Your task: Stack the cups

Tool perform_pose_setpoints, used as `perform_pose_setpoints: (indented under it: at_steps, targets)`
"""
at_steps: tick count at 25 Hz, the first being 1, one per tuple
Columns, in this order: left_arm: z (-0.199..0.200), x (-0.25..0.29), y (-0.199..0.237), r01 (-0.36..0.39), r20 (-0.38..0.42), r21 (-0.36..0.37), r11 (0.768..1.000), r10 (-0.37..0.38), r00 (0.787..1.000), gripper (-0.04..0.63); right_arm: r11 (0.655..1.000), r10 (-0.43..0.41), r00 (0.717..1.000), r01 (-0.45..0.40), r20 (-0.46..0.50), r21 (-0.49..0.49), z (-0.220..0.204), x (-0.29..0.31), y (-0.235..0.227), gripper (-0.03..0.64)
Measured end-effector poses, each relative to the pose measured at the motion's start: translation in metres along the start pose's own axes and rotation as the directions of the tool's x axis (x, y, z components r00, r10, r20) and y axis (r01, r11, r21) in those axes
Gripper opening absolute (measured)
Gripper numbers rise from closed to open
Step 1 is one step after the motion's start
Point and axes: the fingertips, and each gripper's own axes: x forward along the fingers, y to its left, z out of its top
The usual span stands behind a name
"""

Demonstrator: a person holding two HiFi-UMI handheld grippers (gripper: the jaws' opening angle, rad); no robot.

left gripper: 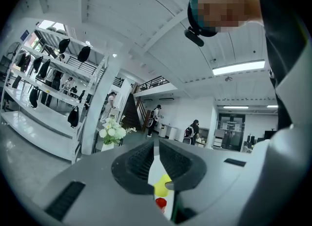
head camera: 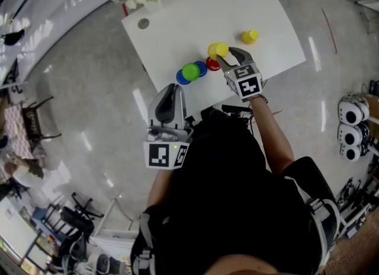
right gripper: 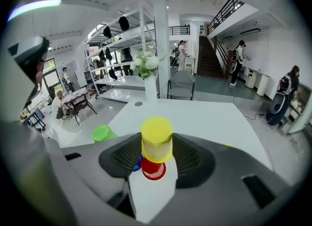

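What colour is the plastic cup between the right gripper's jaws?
The plastic cup is yellow; right gripper view shows it best.

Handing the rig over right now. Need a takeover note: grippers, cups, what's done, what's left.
Left gripper: jaws almost together, nothing between them, held off the table's near edge.
Right gripper: shut on a yellow cup, over the red cup.
Table: second yellow cup alone at the right; green cup and blue cups left of red.
Done: unclear whether green sits on blue.
Left: probably set yellow on red, then stack the rest.
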Motion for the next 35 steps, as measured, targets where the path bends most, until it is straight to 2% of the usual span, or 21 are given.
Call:
perform_pose_setpoints:
  at_steps: [11, 16, 35]
  targets:
    - [0.002, -0.014, 0.001, -0.024, 0.015, 0.004, 1.0, 0.024, 1.0, 0.051, 0.994, 0.09, 0.994, -0.093, -0.058, -0.053, -0.02, 0.002, 0.041, 0.213]
    - [0.004, -0.015, 0.006, -0.032, 0.025, 0.004, 0.999, 0.031, 0.999, 0.051, 0.992, 0.093, 0.991, -0.1, -0.095, -0.079, -0.029, 0.012, 0.046, 0.213]
    - [0.007, -0.014, 0.004, -0.025, 0.027, 0.015, 1.0, 0.024, 0.999, 0.051, 0.984, 0.115, 0.986, -0.13, -0.124, -0.123, -0.036, 0.021, 0.056, 0.215]
